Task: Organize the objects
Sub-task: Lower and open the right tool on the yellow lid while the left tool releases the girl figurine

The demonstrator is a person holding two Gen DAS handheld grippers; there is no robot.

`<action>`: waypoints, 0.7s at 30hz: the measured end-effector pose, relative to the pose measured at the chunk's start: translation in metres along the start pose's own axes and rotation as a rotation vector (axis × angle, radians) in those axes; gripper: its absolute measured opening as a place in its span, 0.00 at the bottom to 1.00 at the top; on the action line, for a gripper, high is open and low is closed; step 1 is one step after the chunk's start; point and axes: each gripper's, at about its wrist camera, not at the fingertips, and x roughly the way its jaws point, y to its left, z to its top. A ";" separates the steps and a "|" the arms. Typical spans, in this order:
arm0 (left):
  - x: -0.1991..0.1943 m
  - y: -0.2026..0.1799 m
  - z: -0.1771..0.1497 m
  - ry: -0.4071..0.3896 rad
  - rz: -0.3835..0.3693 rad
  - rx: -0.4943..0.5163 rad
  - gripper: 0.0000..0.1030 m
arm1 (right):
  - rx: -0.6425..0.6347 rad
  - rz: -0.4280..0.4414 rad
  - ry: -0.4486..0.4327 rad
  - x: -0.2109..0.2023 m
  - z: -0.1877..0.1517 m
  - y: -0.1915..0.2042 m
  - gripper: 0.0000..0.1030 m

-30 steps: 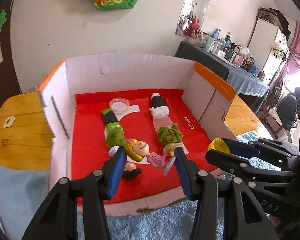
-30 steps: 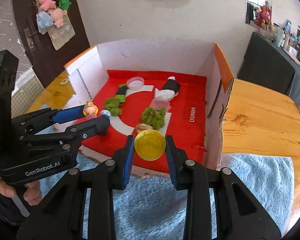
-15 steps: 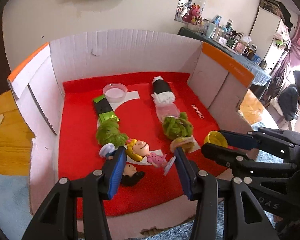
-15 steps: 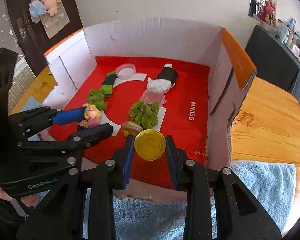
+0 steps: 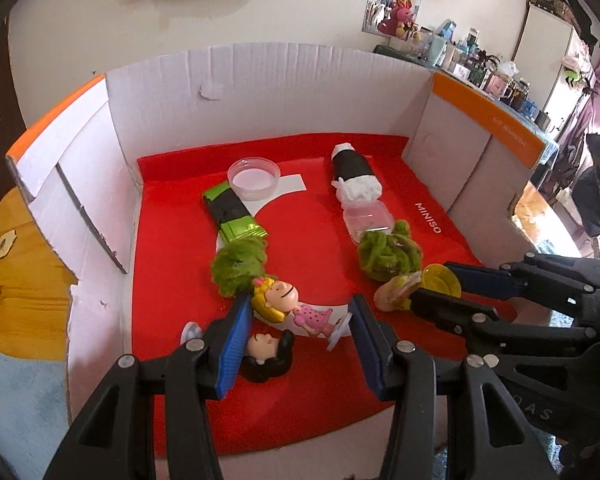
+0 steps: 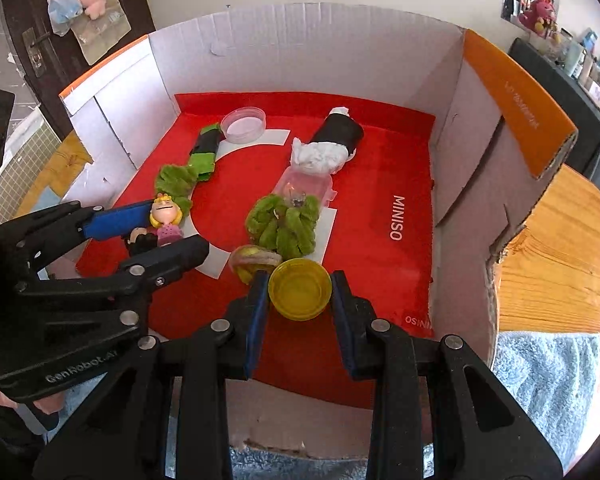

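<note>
My left gripper (image 5: 298, 320) is shut on a blonde doll in a pink dress (image 5: 286, 306), held over the red mat (image 5: 172, 240) inside a white cardboard box (image 5: 260, 92). A dark-haired doll head (image 5: 266, 356) lies just under it. My right gripper (image 6: 298, 290) is shut on a yellow round lid (image 6: 300, 289), beside a small woven ball (image 6: 252, 260). On the mat two rows run back: green fluffy bunches (image 5: 240, 264) (image 5: 388, 252), a green-black packet (image 5: 230, 216), a clear dish (image 5: 254, 176), a clear case (image 5: 366, 218) and a black-white roll (image 5: 354, 176).
The box has orange-edged flaps left (image 5: 56, 120) and right (image 5: 488, 120). It stands on a wooden table (image 6: 556, 256) with blue towels (image 6: 548, 368) in front. A cluttered dark table (image 5: 480, 76) stands at the back right.
Both grippers have moved forward into the box and lower over the mat, each carrying its object. The doll now sits near the left green bunch, the lid near the woven ball.
</note>
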 end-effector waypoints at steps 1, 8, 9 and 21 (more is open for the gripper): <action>0.001 0.000 0.000 0.001 0.004 0.001 0.50 | 0.001 0.000 0.000 0.000 0.000 0.000 0.28; 0.001 0.001 0.001 0.001 -0.001 -0.005 0.50 | 0.002 0.002 0.000 0.000 0.000 -0.001 0.28; 0.001 0.002 0.001 0.000 -0.004 -0.009 0.50 | 0.002 0.003 0.000 0.000 0.000 -0.001 0.28; -0.006 0.006 -0.001 -0.012 0.004 -0.025 0.53 | 0.010 0.011 -0.013 -0.003 0.000 0.000 0.29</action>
